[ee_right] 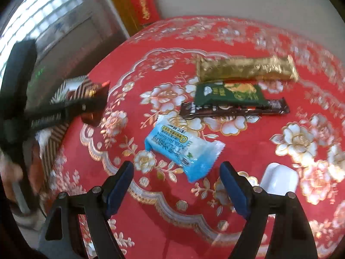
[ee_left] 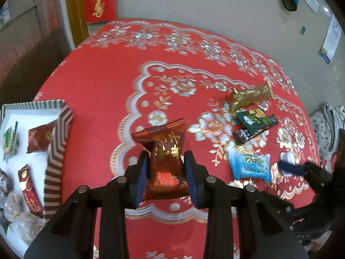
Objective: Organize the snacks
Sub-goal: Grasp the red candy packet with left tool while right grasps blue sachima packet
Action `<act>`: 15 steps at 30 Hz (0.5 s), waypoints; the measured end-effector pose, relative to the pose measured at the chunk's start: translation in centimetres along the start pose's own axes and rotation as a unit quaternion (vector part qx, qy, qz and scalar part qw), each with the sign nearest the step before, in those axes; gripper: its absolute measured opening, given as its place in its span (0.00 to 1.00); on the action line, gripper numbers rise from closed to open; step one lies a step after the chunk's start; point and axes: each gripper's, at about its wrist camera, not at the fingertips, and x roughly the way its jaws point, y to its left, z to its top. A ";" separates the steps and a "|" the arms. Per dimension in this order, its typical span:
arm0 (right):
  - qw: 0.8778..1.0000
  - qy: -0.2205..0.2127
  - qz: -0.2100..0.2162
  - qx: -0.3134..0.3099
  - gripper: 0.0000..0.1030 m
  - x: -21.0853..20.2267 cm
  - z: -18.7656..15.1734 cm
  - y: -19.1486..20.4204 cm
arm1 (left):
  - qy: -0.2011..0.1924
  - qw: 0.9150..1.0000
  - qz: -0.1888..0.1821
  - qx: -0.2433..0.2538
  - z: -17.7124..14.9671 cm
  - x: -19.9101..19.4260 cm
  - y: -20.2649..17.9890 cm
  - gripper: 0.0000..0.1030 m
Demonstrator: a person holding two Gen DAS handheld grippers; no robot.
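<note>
We have the left gripper (ee_left: 166, 172) clamped on a dark red candy packet (ee_left: 163, 157) with gold characters, both blue pads pressed on its sides, packet lifted off the red floral tablecloth (ee_left: 97, 82) and roughly mid-table, to the right of the tray. The striped paper tray (ee_left: 58, 142) sits at the left table edge and already holds several snacks: a green-white packet (ee_left: 9, 138), a dark red packet (ee_left: 41, 138), a red bar (ee_left: 29, 188) and some pale wrapped pieces at the near end, hard to identify. So sorting is partly done, we judge; the held packet looks bound for the tray. The right gripper (ee_right: 176, 185) has jaws wide apart, nothing between them, hanging just short of a light blue packet (ee_right: 183, 149) lying flat on the cloth; that looks like the next pick. Still left on the table beyond it: a gold wrapped bar (ee_right: 245, 68), a dark green packet (ee_right: 228, 93) and a dark brown bar (ee_right: 235, 109), the green one overlapping the brown. A small white object (ee_right: 279, 179) sits right of the right gripper; we cannot tell what it is. Right view is motion-blurred.
</note>
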 end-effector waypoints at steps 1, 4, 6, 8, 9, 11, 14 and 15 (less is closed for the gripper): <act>1.000 -0.010 -0.022 -0.017 0.81 -0.3 0.0 0.5 | 0.002 1.000 -0.003 -0.001 -0.1 -0.1 0.2 0.30; 0.993 -0.021 -0.081 -0.081 0.81 -0.3 0.2 2.1 | 0.006 1.000 -0.011 -0.002 -0.6 -0.4 0.5 0.30; 0.988 -0.028 -0.091 -0.119 0.81 0.2 0.6 3.0 | 0.006 1.000 -0.012 0.000 -1.1 -0.7 0.5 0.30; 0.984 -0.024 -0.088 -0.150 0.81 0.9 1.0 3.5 | 0.009 1.000 -0.012 0.006 -1.5 -0.9 0.4 0.30; 0.983 -0.017 -0.085 -0.161 0.81 1.3 1.4 3.3 | 0.012 1.000 -0.015 0.009 -1.6 -0.9 0.3 0.30; 0.980 0.009 -0.077 -0.183 0.81 2.6 1.8 3.4 | 0.016 1.000 -0.021 0.010 -1.9 -1.0 0.2 0.30; 0.980 0.033 -0.050 -0.192 0.79 3.9 2.2 2.8 | 0.017 1.000 -0.019 0.018 -2.2 -1.0 -0.1 0.30; 0.980 0.035 -0.047 -0.188 0.77 4.0 2.2 2.6 | 0.020 0.999 -0.020 0.018 -2.3 -0.8 -0.1 0.30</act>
